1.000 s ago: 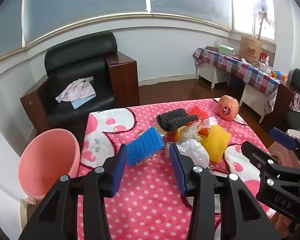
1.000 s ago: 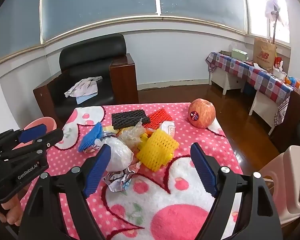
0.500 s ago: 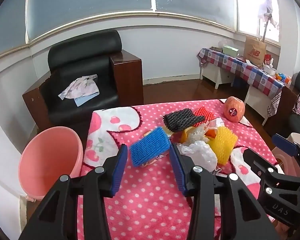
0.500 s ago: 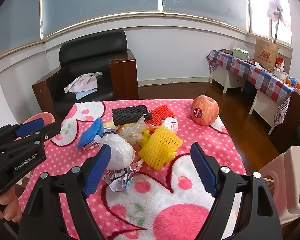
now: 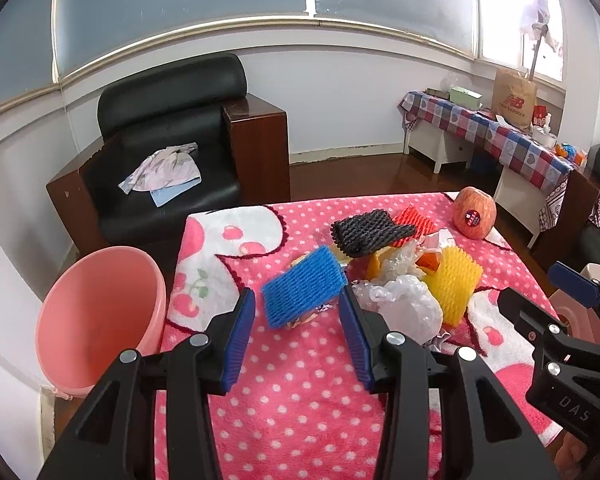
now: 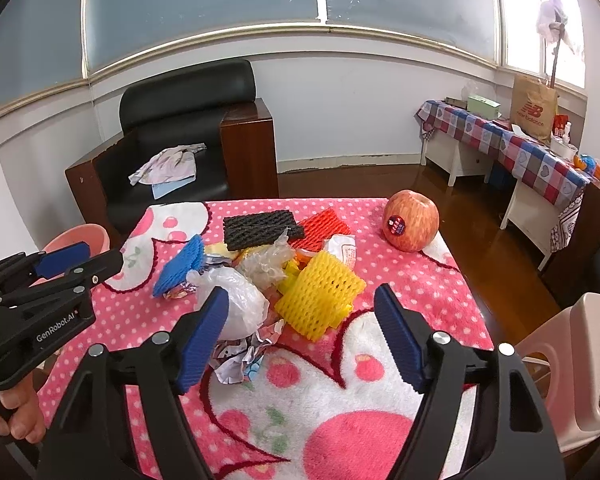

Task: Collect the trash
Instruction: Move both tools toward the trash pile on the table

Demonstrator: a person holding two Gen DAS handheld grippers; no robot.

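A heap of trash lies on the pink dotted blanket (image 5: 300, 392): a blue foam net (image 5: 304, 292), a black foam net (image 5: 368, 232), a red foam net (image 5: 416, 218), a yellow foam net (image 6: 320, 300), a white plastic bag (image 6: 240, 304) and a crumpled foil wrapper (image 6: 240, 356). My left gripper (image 5: 298, 308) hovers open just short of the blue net, touching nothing. My right gripper (image 6: 300, 300) is wide open and its jaws are closing. The yellow net and the bag lie ahead of it, and its pads press on nothing.
A pink bin (image 5: 96, 316) stands on the floor at the blanket's left edge. An apple (image 6: 410, 220) sits at the far right corner. A black armchair (image 5: 172, 152) with cloth on it is behind. A pale stool (image 6: 572, 360) stands at the right.
The right gripper's jaws have narrowed slightly. Both grippers hover in almost the same place and the trash pile has not been disturbed.
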